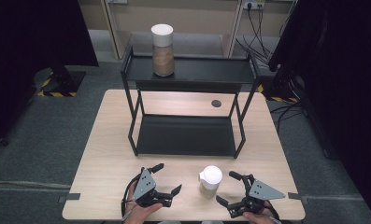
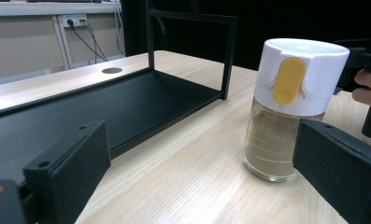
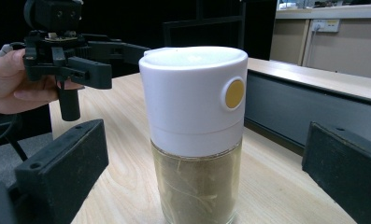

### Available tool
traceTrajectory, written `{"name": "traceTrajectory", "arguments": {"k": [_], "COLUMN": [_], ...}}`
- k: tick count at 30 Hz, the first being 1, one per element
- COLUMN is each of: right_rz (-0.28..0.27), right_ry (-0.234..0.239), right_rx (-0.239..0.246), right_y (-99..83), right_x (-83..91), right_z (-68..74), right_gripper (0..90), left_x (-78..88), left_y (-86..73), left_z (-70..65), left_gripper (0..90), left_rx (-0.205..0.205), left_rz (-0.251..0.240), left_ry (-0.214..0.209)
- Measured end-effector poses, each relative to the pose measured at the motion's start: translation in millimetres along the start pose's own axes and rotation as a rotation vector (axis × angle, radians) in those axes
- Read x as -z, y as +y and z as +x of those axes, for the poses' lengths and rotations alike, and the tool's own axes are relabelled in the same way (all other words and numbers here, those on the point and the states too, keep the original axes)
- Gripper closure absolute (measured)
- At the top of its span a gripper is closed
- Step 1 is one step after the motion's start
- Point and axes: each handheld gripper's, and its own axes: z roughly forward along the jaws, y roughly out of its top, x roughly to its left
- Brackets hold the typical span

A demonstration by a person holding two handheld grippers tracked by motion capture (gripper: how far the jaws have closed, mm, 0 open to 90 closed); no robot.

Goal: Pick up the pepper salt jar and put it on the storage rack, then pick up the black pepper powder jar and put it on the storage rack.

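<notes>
Both grippers sit at the near edge of the table (image 1: 103, 140), each held in a hand. Left gripper (image 1: 168, 178) has its jaws spread wide and grips nothing; the small jar (image 1: 210, 181) stands upright off to its right, just beyond its right jaw and not touching it, with the yellow tab on the white lid facing this gripper. Right gripper (image 1: 229, 187) is likewise spread wide and empty-handed, with the jar just to its left, standing between its two jaws in its own view yet clear of both. Ahead of both grippers stands a black shelf rack (image 1: 188, 135), and on its upper shelf a taller jar (image 1: 162, 50), well away from either gripper.
</notes>
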Motion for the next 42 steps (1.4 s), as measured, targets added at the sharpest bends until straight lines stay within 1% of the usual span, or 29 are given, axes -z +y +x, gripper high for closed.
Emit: {"name": "traceTrajectory", "arguments": {"k": [2, 12, 22, 26, 34, 42], "right_rz": [0.0, -0.003, -0.001, 0.001, 0.01, 0.023], "right_ry": [-0.001, -0.003, -0.001, -0.004, -0.003, 0.006], "right_rx": [0.001, 0.004, 0.008, 0.011, 0.024, 0.038], "right_y": [0.0, 0.3, 0.9, 1.9, 5.6, 8.7], "right_x": [0.3, 1.3, 0.0, -2.0, -8.7, -15.1], "right_z": [0.2, 0.0, -0.3, 0.8, 2.3, 2.2], "right_gripper": [1.0, 1.0, 1.0, 1.0, 0.9, 1.0], "left_x": [0.4, -1.2, -1.1, -1.6, -0.5, -1.1], "left_y": [-0.8, -2.5, -3.7, -4.3, -5.4, -5.8], "left_z": [-0.4, -3.1, -3.2, -1.8, -0.9, -0.6], "left_gripper": [3.8, 3.8, 3.8, 3.7, 3.7, 3.8], "left_rx": [0.003, -0.004, -0.009, -0.006, 0.003, 0.005], "left_rz": [0.0, 0.009, 0.014, 0.02, 0.013, 0.017], "left_ry": [0.002, -0.004, 0.002, -0.001, 0.004, 0.006]}}
